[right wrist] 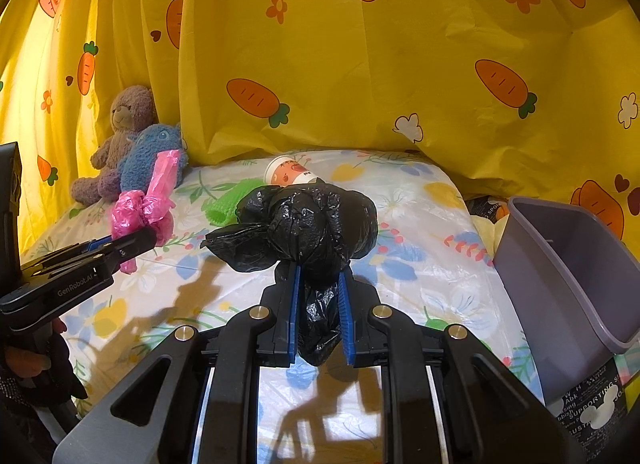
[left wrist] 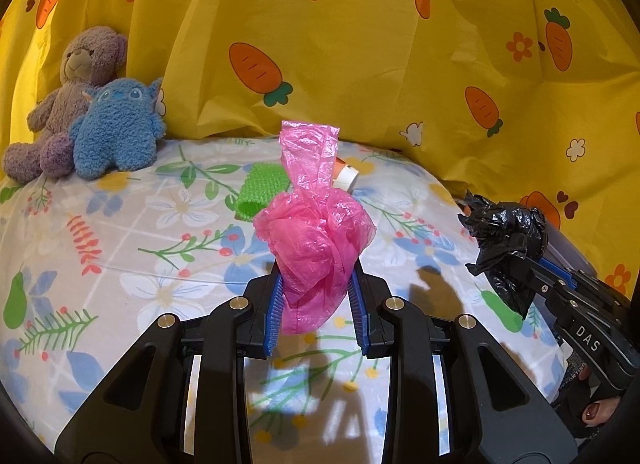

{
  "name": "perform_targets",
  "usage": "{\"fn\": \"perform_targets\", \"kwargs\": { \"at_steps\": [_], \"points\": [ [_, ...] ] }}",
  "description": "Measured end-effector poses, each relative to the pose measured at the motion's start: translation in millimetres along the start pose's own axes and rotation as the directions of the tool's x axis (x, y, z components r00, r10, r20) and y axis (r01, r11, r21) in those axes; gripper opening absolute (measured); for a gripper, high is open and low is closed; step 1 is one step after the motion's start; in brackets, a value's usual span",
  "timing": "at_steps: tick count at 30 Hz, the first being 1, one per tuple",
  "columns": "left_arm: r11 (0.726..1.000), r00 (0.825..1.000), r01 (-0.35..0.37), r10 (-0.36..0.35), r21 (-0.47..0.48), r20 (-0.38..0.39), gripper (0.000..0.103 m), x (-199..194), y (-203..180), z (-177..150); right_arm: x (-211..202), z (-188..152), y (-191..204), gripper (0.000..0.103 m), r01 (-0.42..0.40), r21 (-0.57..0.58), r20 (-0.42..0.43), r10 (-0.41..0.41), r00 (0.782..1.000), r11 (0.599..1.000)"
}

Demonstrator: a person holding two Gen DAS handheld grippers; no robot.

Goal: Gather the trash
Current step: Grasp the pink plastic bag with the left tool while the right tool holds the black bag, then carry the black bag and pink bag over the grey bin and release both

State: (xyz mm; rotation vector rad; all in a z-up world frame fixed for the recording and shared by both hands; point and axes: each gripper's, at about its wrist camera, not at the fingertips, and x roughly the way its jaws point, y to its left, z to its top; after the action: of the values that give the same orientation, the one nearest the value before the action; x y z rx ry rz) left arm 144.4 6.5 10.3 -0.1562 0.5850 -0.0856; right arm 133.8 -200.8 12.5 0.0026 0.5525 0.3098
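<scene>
The left hand-held gripper (left wrist: pixel 316 296) is pinching a pink bag (left wrist: pixel 316 236) above the bed (left wrist: pixel 120 224); the right hand-held gripper (right wrist: pixel 320 304) is pinching a black bag (right wrist: pixel 312 224). Both should be swinging over the grey bin (right wrist: pixel 568 264) before letting go.

My black right-hand gripper (left wrist: pixel 506 260) carries white letters "DAS" on its arm; my black left-hand gripper (right wrist: pixel 138 240) reads "GenRobot.AI". Just below the grey plastic bin (right wrist: pixel 576 276), a black printed sheet (right wrist: pixel 592 404) shows "SUPPORTING", the rest unreadable
</scene>
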Motion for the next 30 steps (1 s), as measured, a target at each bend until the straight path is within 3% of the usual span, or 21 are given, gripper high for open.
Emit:
{"fn": "perform_targets", "kwargs": {
  "at_steps": [18,30],
  "points": [
    [0.999,0.999,0.037,-0.037,0.036,0.0,0.028,7.3,-15.4,5.9,-7.4,5.3,-15.3,0.018,0.028,0.027,0.019,-0.028,0.999,0.999],
    [0.989,0.996,0.087,-0.087,0.116,-0.004,0.029,17.5,-65.5,17.0,-20.4,7.7,-50.5,0.018,0.077,0.073,0.04,-0.08,0.996,0.994]
  ]
}}
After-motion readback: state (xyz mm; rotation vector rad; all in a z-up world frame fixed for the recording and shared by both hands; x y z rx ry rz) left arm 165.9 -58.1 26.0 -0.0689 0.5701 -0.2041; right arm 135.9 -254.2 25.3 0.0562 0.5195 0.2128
